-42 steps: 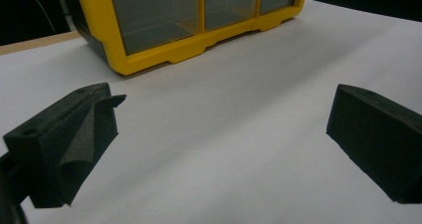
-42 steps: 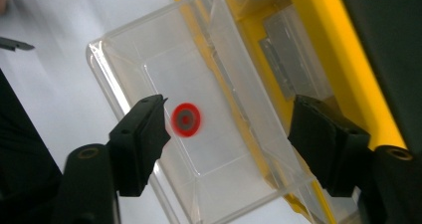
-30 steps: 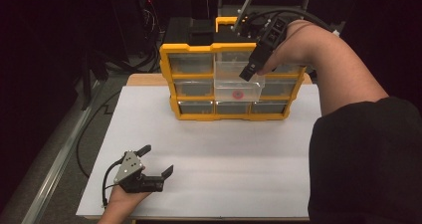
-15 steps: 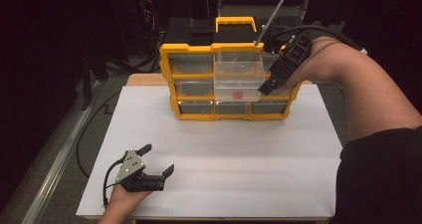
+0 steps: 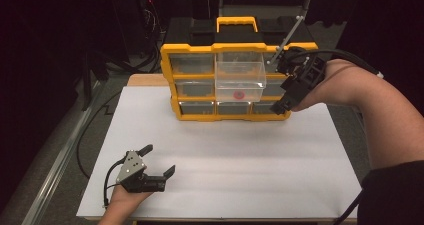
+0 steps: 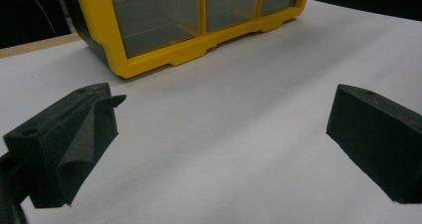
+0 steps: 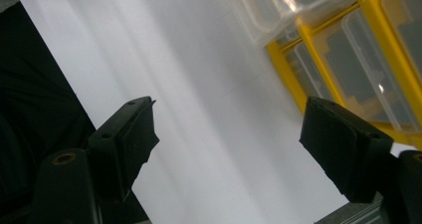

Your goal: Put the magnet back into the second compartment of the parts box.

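From the high view I have the yellow drawer cabinet (image 5: 200, 110) standing at 12 o'clock on the white table sheet (image 5: 225, 170), against the far edge. Its top-middle clear drawer (image 5: 240, 75) is pulled well out toward me, and a small red item (image 5: 239, 93) lies on its floor. The other drawers sit flush in the frame.

My right gripper (image 5: 286, 97) hangs at about 2 o'clock, just beside the cabinet's right end, jaws pointing down toward the sheet. In the right gripper view its jaws (image 7: 226, 144) stand wide apart with nothing between them; the white sheet runs under them and the cabinet's yellow frame (image 7: 293, 84) with the pulled-out drawer (image 7: 268, 10) slants across the upper right.

My left gripper (image 5: 160, 160) rests at 7 o'clock near the front edge of the sheet, well apart from the cabinet, my hand (image 5: 122, 200) behind it. In the left gripper view the jaws (image 6: 219, 134) are spread wide and hold nothing; bare sheet lies between them and the cabinet's bottom row of drawers (image 6: 199, 15) stands ahead at 12 o'clock
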### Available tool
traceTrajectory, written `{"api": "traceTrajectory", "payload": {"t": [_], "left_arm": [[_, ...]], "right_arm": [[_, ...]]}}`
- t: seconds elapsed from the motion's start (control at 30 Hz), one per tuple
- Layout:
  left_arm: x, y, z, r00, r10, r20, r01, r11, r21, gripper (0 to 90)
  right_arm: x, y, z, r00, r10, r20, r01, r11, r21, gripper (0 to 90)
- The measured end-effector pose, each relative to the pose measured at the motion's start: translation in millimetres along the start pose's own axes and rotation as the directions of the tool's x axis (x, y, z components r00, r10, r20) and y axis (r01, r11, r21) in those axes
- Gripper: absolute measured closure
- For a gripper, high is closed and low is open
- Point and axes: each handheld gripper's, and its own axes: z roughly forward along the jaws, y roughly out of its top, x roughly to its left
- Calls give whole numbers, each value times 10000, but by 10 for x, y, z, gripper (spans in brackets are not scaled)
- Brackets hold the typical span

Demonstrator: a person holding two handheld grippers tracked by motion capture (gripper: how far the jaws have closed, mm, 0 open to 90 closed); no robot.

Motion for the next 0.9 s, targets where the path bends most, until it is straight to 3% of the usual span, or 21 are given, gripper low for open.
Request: {"api": "traceTrajectory", "payload": {"t": [0.47,0.77,0.9], "left_arm": [[1,4,-1,10000,-29,-4,29,10000,15,7],[-3,1,21,10000,1,31,-1,10000,80,7],[-2,0,21,10000,-14,12,14,10000,71,7]], "right_arm": [[21,-455,310,9985,523,-128,-522,9986,110,134],[72,-604,511,9977,670,91,-672,9975,205,4],[73,-655,618,9964,816,216,-820,9964,215,3]]}}
